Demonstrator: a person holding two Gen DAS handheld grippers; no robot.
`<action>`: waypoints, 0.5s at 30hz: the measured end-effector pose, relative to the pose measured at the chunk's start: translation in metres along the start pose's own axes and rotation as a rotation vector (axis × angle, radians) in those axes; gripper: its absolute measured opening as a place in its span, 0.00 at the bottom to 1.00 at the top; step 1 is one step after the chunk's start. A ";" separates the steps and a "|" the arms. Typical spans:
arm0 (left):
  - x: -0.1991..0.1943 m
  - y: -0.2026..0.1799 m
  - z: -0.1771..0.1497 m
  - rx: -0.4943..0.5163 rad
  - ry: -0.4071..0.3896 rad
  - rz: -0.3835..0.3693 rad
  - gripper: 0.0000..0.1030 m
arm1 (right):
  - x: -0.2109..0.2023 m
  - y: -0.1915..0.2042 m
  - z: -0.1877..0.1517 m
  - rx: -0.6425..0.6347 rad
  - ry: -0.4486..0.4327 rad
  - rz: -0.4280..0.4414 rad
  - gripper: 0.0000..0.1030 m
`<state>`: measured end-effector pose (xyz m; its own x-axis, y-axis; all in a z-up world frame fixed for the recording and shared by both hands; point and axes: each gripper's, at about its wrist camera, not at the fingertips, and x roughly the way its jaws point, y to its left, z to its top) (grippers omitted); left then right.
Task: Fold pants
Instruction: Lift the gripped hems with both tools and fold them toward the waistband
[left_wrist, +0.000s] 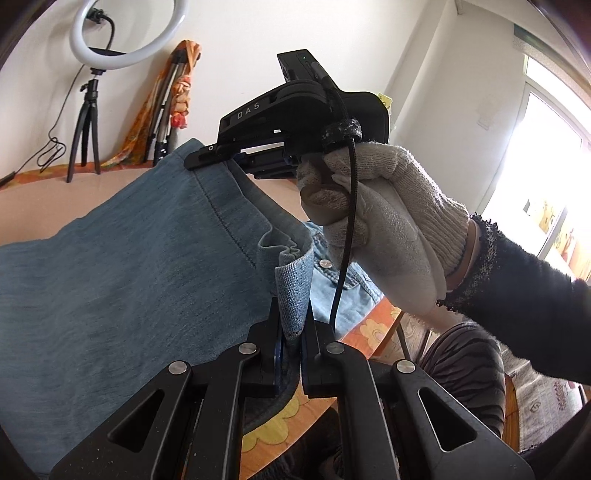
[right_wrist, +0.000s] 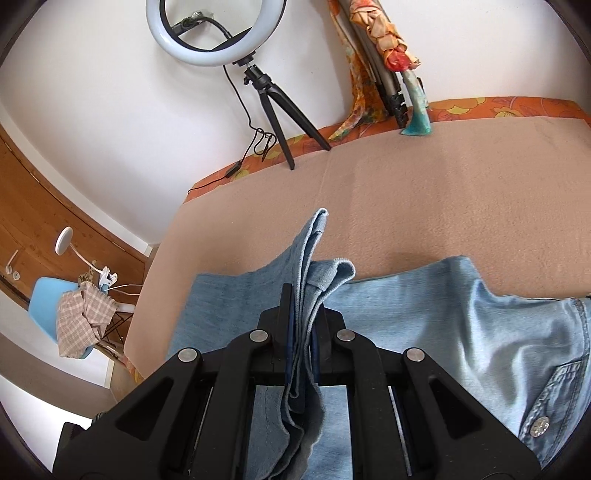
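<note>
Left wrist view, my left gripper (left_wrist: 293, 332) fingers clenched on the faded blue denim pants (left_wrist: 122, 266), my right gripper (right_wrist: 301, 325) fingers clenched on a bunched hem, above the beige-covered tabletop (right_wrist: 443, 177).

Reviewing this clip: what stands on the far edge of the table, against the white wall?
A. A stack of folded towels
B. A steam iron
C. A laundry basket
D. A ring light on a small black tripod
D: a white ring light on a black tripod stands at the far edge of the table, beyond the denim pants that both grippers are shut on.
</note>
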<state>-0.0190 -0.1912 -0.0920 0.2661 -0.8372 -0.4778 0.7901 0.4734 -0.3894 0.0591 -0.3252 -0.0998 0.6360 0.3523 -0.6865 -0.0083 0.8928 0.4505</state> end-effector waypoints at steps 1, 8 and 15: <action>0.004 -0.005 0.002 0.009 0.004 -0.009 0.05 | -0.006 -0.005 0.000 0.000 -0.005 -0.006 0.08; 0.040 -0.033 0.010 0.046 0.032 -0.069 0.05 | -0.040 -0.043 -0.003 0.018 -0.028 -0.054 0.08; 0.078 -0.064 0.021 0.083 0.055 -0.130 0.05 | -0.076 -0.081 -0.004 0.048 -0.057 -0.109 0.08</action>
<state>-0.0378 -0.2923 -0.0879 0.1295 -0.8725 -0.4712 0.8594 0.3358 -0.3856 0.0083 -0.4235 -0.0863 0.6737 0.2367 -0.7000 0.0992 0.9098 0.4031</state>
